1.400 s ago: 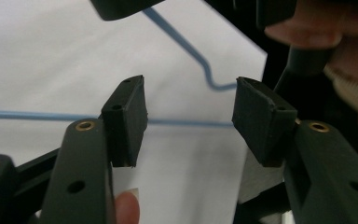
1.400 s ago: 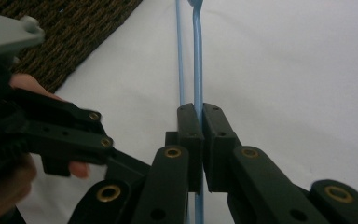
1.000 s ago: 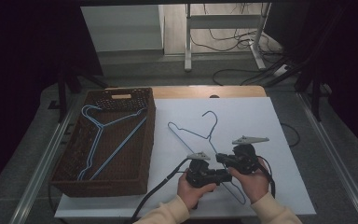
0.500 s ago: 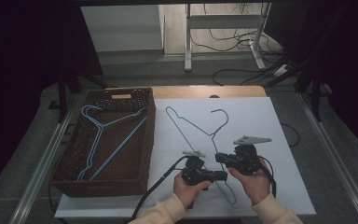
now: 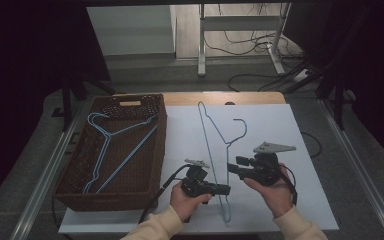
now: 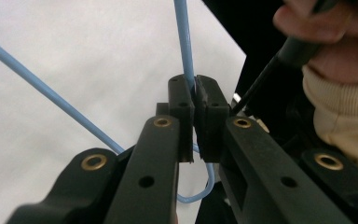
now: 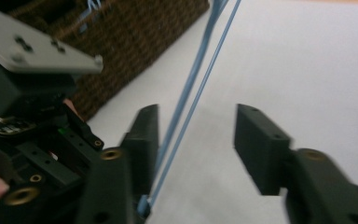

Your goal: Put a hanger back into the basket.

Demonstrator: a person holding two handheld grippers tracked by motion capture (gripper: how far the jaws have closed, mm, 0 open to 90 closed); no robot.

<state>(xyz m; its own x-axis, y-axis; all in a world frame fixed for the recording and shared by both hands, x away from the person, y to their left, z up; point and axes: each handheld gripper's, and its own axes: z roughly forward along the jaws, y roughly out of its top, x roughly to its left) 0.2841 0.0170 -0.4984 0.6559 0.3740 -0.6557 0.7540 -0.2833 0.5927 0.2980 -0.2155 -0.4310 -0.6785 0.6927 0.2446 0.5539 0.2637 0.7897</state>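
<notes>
**Hanger changing hands: left takes hold as right lets go**

Nearest the person, the left hand-held gripper (image 5: 225, 189) is now pinching the thin light-blue wire clothes hanger (image 5: 214, 150) low on its frame, its jaws pressed together on the wire; a second ago they were not yet fully closed. Just beside it, the right hand-held gripper (image 5: 232, 169) is standing spread, its jaws having just been opening, with the blue wire running loose between them and no pad pressing on it. The hanger itself is swinging round from a slanted lie towards pointing straight away across the white counter (image 5: 275, 130). Judging by this, the handover is done and the left is carrying. Farther off to the left, the brown wicker basket (image 5: 161, 145) is holding another blue wire hanger (image 5: 111, 145), likely the destination.
</notes>
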